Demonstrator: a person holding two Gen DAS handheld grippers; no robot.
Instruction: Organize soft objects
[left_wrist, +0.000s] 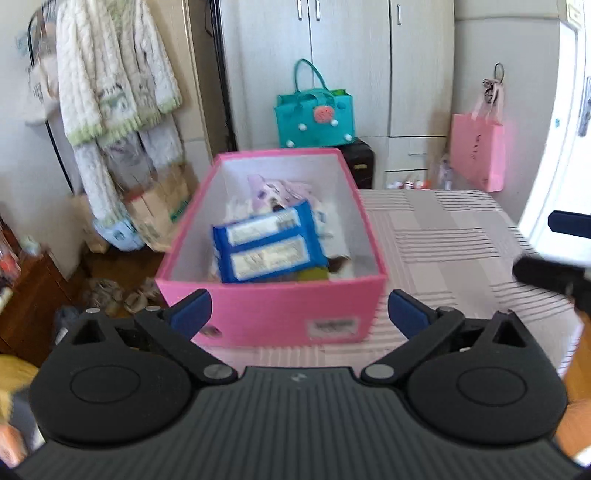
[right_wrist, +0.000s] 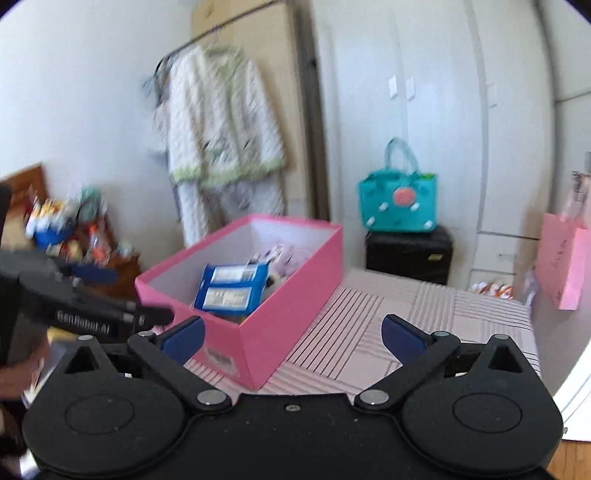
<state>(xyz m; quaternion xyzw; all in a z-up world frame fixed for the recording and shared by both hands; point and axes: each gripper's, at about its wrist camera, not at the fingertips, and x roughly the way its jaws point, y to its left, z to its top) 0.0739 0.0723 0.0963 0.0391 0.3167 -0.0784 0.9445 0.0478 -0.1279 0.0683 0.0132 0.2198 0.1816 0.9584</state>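
Both the left tongs (left_wrist: 300, 314) and right tongs (right_wrist: 293, 338) stand spread wide and empty. The pink box (left_wrist: 280, 317) sits on the striped bed (left_wrist: 443, 240), at twelve o'clock from the left tongs, holding a blue pack (left_wrist: 267, 245) atop other soft packets.

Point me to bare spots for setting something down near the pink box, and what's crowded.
Free: the striped bed cover right of the pink box, out to the bed's far edge by the pink paper bag. A narrow strip lies before the box. Crowded: the box itself, blue packs atop other items. Both grippers, left and right, are open and empty.
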